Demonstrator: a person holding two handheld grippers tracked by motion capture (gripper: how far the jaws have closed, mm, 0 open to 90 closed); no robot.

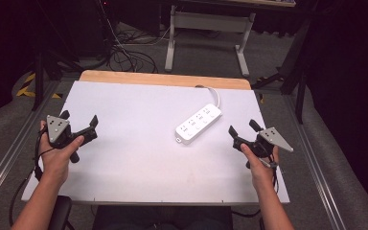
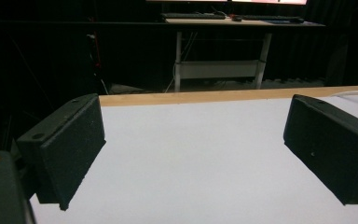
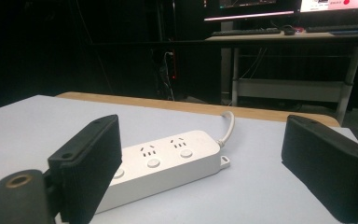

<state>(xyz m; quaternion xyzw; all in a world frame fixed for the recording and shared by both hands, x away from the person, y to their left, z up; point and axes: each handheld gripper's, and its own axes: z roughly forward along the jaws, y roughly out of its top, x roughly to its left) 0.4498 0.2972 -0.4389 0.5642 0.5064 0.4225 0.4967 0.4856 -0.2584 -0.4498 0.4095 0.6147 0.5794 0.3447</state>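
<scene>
Nearest the person, both hands hover over the white tabletop (image 1: pixel 124 163) with nothing held: the left gripper (image 1: pixel 80 125) sits at the near left with its jaws spread wide over bare surface, and the right gripper (image 1: pixel 243 129) at the near right has its jaws wide open too, empty and aimed toward the middle. Just beyond and to the left of the right gripper lies the white power strip (image 1: pixel 199 124), flat and angled on the tabletop right of centre, sockets up, well apart from the left gripper. Its cord (image 1: pixel 214 94) curls off its far end toward the wooden far edge (image 1: pixel 165 79). The likely trouble, as I judge it, is the strip's smooth, low body: jaws closing on it off-centre or too high could skid it across the slick surface or twist it. The cord may also drag, tugging the strip askew if lifted quickly from one end.
</scene>
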